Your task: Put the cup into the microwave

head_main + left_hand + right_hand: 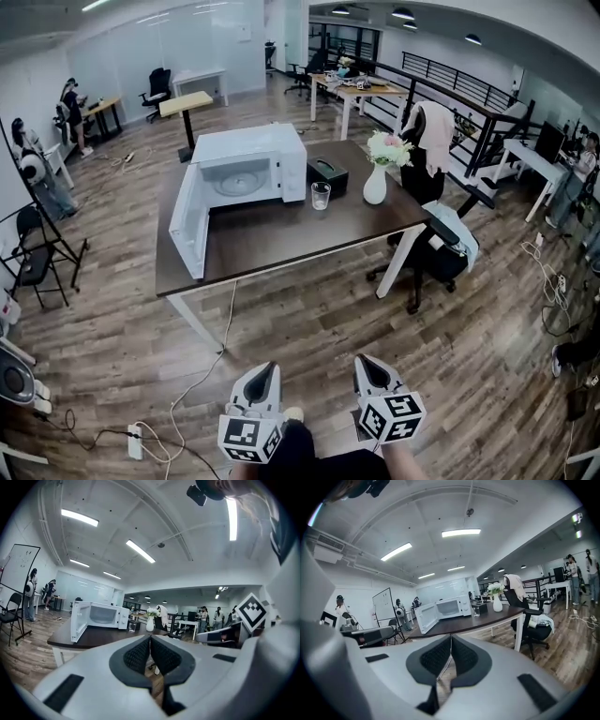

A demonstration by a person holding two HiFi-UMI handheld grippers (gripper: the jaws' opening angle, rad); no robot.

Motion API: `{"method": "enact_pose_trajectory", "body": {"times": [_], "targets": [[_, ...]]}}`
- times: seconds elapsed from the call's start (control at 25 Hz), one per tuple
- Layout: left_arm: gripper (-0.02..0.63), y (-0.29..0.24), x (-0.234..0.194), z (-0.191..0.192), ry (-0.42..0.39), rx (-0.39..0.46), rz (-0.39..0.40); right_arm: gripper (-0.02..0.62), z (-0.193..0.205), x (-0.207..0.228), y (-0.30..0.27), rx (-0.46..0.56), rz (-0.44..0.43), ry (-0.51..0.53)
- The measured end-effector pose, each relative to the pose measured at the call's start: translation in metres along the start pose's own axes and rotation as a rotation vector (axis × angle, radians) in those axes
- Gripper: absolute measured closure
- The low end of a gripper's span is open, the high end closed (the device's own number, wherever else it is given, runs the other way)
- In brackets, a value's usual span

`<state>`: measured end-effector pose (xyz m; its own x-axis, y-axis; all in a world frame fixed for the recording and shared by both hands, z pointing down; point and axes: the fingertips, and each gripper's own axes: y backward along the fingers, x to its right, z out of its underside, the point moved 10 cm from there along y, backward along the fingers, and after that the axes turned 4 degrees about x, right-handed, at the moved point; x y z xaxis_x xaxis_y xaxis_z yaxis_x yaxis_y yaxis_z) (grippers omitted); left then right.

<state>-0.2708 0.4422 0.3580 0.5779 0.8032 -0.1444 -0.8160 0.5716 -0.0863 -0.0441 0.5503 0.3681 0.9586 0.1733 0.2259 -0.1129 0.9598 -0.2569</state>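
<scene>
While both of my tools hang low over the wooden floor (131, 356), well short of the desk (281, 239), I would judge that the task has hardly begun. The left tool (268, 369) has its pads pressed together with nothing between them, and its own view shows only a thin seam where they meet. The right tool (367, 362) is the same: pads closed flat on each other, carrying nothing. The cup (321, 195), a clear glass one, stands upright on the desk just beside the right front corner of the microwave (251, 161), with a black box (328, 172) close behind it and a white vase (375, 184) of flowers a little further right. One piece of the job looks taken care of: the door (189, 228) of the microwave is swung wide to the left, and the chamber with its turntable lies open and bare, so I should not need to deal with the door first. Everything else is left. I have to bring a tool up to the desk, spread its pads, close them on the cup, lift it, carry it left into the chamber and set it down on the turntable. The right tool seems the better placed, since the cup sits on that side.
</scene>
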Motion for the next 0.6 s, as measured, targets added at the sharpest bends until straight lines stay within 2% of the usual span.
{"method": "enact_pose_trajectory", "body": {"times": [0.32, 0.6], "targets": [[0.600, -0.068, -0.057, -0.023, -0.009, 0.009, 0.019, 0.601, -0.032, 0.005, -0.083, 0.013, 0.010, -0.002], [0.600, -0.107, -0.096, -0.029, -0.019, 0.003, 0.044, 0.601, -0.042, 0.005, -0.135, 0.023, 0.031, -0.013]]}}
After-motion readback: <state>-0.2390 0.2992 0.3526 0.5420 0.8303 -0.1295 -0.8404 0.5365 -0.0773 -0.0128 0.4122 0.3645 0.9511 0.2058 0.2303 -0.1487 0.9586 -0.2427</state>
